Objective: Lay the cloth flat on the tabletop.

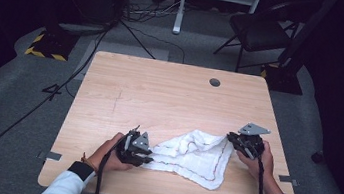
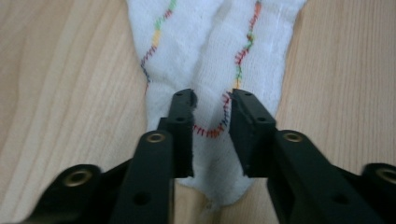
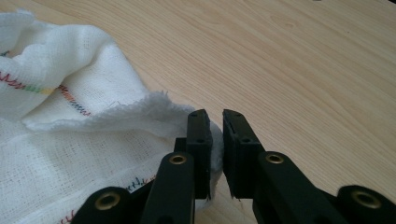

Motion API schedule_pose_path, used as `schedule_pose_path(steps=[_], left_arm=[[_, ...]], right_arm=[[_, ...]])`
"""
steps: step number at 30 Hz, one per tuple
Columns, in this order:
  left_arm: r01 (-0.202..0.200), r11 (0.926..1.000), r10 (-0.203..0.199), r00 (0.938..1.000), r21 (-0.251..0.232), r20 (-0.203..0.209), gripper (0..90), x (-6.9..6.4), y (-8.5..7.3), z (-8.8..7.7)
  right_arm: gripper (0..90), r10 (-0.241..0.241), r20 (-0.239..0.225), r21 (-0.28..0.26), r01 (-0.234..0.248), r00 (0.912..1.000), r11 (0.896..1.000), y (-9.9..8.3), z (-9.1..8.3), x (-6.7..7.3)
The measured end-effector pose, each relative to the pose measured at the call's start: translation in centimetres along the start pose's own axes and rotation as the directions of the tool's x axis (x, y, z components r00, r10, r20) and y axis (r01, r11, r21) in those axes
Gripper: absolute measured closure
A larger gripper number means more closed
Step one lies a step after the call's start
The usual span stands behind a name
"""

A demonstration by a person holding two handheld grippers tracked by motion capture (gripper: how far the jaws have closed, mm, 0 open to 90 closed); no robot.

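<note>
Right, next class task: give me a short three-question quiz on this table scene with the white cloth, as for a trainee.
1. True or false: the white cloth lies spread out flat on the table.
2. What lies between the jaws of the left tongs? A) a colour-stitched edge of the cloth; B) a pen; C) bare wood alone.
3. In the high view, at which end of the cloth are the right tongs?
Key: 1 false, it is rumpled and folded over. 2 A. 3 its right end.
</note>
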State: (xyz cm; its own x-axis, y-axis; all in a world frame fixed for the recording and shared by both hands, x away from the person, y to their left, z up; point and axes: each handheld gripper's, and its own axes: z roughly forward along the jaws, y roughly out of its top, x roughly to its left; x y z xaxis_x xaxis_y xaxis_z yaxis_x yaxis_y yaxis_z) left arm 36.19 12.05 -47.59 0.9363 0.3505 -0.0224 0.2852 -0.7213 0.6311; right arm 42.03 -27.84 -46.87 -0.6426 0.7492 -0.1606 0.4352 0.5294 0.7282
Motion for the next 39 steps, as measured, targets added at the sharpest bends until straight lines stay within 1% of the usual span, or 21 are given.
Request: schedule_pose_path(steps=[2,3,5,8,11,12,13,15,16,19,20,21,22,24,26,29,32,33,35,36,39], left_arm=[[0.029,0.9988,-0.029,0.9996,-0.039,-0.007,55.1,0.3,0.9,0.1],[0.033,0.9982,-0.034,0.9993,-0.051,-0.015,50.1,0.3,1.4,0.2],[0.028,0.9974,-0.029,0.9994,-0.066,-0.02,44.5,0.4,2.5,0.6],[0.007,0.998,-0.009,0.9997,-0.062,-0.021,40.6,0.4,4.3,1.7],[-0.005,0.9987,0.004,0.9997,-0.05,-0.024,37.3,0.5,6.0,3.1],[-0.001,0.9987,-0.001,0.9995,-0.052,-0.032,35.9,0.5,6.6,3.6],[-0.01,0.9986,0.007,0.9989,-0.053,-0.047,34.3,0.6,7.0,4.0],[-0.001,0.9988,-0.001,0.9992,-0.049,-0.041,33.0,0.9,7.8,4.8],[0.004,0.9986,-0.006,0.9988,-0.054,-0.049,32.5,1.1,8.1,5.1],[0.04,0.9963,-0.045,0.9966,-0.076,-0.069,30.0,1.8,8.6,5.9],[0.06,0.996,-0.064,0.9965,-0.067,-0.055,28.4,2.2,8.8,6.3],[0.07,0.9958,-0.073,0.9965,-0.059,-0.04,26.5,2.4,8.8,6.5],[0.075,0.9957,-0.077,0.9964,-0.054,-0.035,26.2,2.5,8.9,6.8],[0.079,0.9954,-0.081,0.9962,-0.055,-0.034,26.3,2.6,8.9,7.2],[0.079,0.9959,-0.08,0.9964,-0.045,-0.029,27.1,2.5,8.9,7.6],[0.074,0.997,-0.074,0.997,-0.024,-0.023,32.4,2.6,8.9,7.9],[0.082,0.9965,-0.083,0.9964,-0.015,-0.019,36.5,2.7,8.8,8.1],[0.074,0.9972,-0.074,0.9971,-0.011,-0.018,40.5,2.8,8.8,8.1],[0.07,0.9975,-0.071,0.9971,-0.007,-0.028,45.1,2.8,8.8,8.1],[0.064,0.9979,-0.064,0.9975,-0.003,-0.028,49.9,2.7,8.9,8.1],[0.022,0.9997,-0.022,0.9988,-0.007,-0.043,62.6,2.4,9.0,7.9]], right_arm=[[78.0,-0.006,0.01,-0.004,0.006,0.9999,1.0,0.1,-0.1,0.0],[76.9,-0.003,0.013,-0.01,0.003,0.9999,1.0,0.1,-0.2,0.0],[72.1,-0.003,0.011,-0.019,0.003,0.9999,1.0,0.1,-0.4,0.0],[67.4,-0.038,0.007,-0.013,0.038,0.9993,0.999,0.1,-0.8,0.1],[63.8,-0.065,-0.025,-0.032,0.064,0.9976,0.997,-0.1,-1.5,0.1],[62.8,-0.073,-0.032,-0.042,0.071,0.9968,0.997,-0.1,-1.9,0.2],[60.9,-0.077,-0.055,-0.058,0.074,0.9955,0.996,-0.2,-2.2,0.2],[58.3,-0.108,-0.117,-0.092,0.097,0.9873,0.991,-0.4,-2.9,0.6],[57.4,-0.123,-0.126,-0.095,0.112,0.9843,0.989,-0.4,-3.0,0.8],[53.7,-0.177,-0.174,-0.086,0.165,0.9686,0.983,-0.6,-3.0,1.7],[53.0,-0.189,-0.187,-0.076,0.177,0.9641,0.981,-0.6,-2.8,1.9],[52.2,-0.2,-0.207,-0.06,0.192,0.9577,0.98,-0.7,-2.5,2.1],[51.6,-0.208,-0.213,-0.053,0.201,0.9548,0.978,-0.8,-2.3,2.2],[50.7,-0.22,-0.223,-0.019,0.221,0.9496,0.975,-1.0,-1.8,2.5],[50.8,-0.239,-0.203,0.012,0.247,0.9495,0.969,-1.3,-1.3,2.5],[51.8,-0.233,-0.206,0.038,0.245,0.9506,0.969,-1.7,-0.7,2.2],[53.5,-0.225,-0.207,0.053,0.24,0.9522,0.969,-2.0,-0.4,1.9],[55.8,-0.212,-0.208,0.053,0.228,0.9548,0.972,-2.0,-0.3,1.8],[62.7,-0.218,-0.206,0.05,0.233,0.954,0.971,-2.0,-0.3,1.8],[66.4,-0.222,-0.203,0.051,0.237,0.9536,0.97,-2.0,-0.3,1.9],[78.3,-0.231,-0.187,0.054,0.245,0.9549,0.968,-1.9,-0.5,2.0]])
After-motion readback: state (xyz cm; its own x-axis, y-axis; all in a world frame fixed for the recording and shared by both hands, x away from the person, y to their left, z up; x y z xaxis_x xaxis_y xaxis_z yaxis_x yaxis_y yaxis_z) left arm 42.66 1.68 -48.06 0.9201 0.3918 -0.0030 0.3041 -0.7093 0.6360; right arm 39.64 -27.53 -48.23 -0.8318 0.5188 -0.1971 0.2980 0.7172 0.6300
